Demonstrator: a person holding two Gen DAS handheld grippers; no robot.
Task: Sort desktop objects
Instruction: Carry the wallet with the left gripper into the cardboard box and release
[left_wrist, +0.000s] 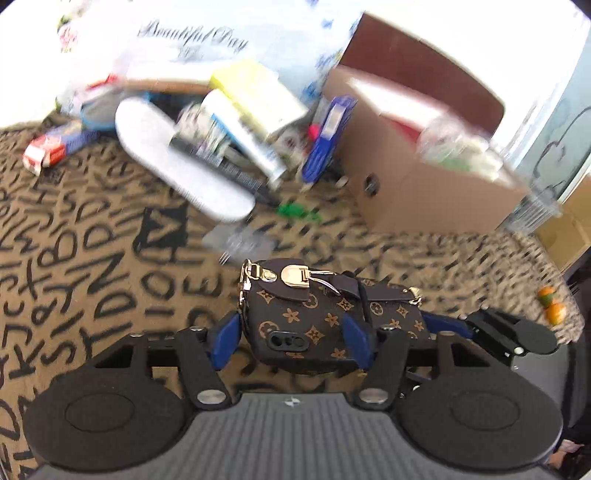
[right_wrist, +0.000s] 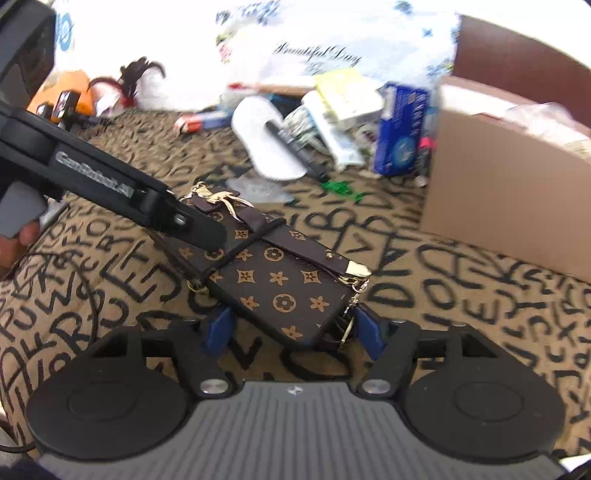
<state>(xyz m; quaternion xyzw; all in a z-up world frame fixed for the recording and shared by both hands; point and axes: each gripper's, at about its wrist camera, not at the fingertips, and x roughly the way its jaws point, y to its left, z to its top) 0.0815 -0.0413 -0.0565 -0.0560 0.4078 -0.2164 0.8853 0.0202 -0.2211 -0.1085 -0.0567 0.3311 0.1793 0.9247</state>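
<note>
Currently both tongs clamp the small monogram purse (left_wrist: 325, 317): left tongs (left_wrist: 291, 334) on one end, right tongs (right_wrist: 295, 330) on the other, low centre of each frame, over the lettered counter (left_wrist: 92, 266). Step: purse carried. Next, presumably, a drop spot, perhaps the cardboard box (left_wrist: 424, 177), upper right.

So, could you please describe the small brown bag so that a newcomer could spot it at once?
Start at the cardboard box on the letter-printed cloth. On the cloth in front of it lies the small brown bag, between both grippers' blue pads. Its gold flower monogram and gold clasp set it apart from the pale packets piled behind.
</note>
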